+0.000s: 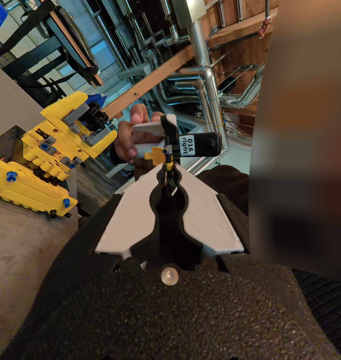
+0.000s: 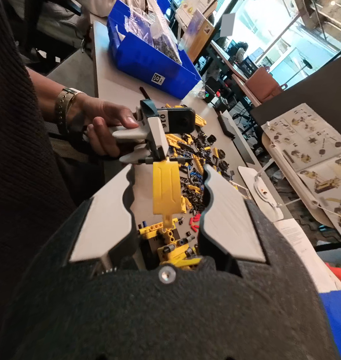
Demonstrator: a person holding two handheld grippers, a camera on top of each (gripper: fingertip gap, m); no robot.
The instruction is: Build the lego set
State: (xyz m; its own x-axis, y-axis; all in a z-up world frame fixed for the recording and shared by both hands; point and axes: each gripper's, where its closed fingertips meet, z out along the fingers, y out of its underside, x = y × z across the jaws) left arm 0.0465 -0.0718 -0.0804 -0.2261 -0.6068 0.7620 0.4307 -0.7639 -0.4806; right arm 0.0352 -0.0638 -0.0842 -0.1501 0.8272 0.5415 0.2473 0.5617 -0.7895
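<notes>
Found the left gripper [image 1: 168, 169] pressed together on the thin yellow-and-black end of a yellow panel [image 2: 166, 191]; in the right wrist view, seen pinching the panel's top edge at a grey cross-pin. Found the right gripper [image 2: 168, 167] spread wide, one finger either side of the panel, with a clear gap on both flanks and no contact visible. Noted the panel held up off the table [image 2: 115, 87], its small tab at the end towards the right gripper's body.

Edges and room: open space left of the panel as far as the near table edge. Directly beneath the panel, a part-built yellow assembly [image 2: 165, 233]. Beside the panel's tab, a cluster of red pins [image 2: 195, 222]. Beyond and right of the panel, a dense spread of loose yellow, black and blue parts [image 2: 197, 152]. Behind the panel, well apart, a blue bin [image 2: 156, 64] with bagged parts, near the table's far end. Far right of the panel, an open instruction booklet [image 2: 312, 155] on a white stand, off the table edge.

In the left wrist view, left of the panel, a large yellow built model [image 1: 48, 155] resting on a grey surface.

Room: pale grey tabletop; silver ducts [image 1: 204, 87] and a wooden beam [image 1: 146, 83] behind the panel; bright windows and further desks past the bin.
</notes>
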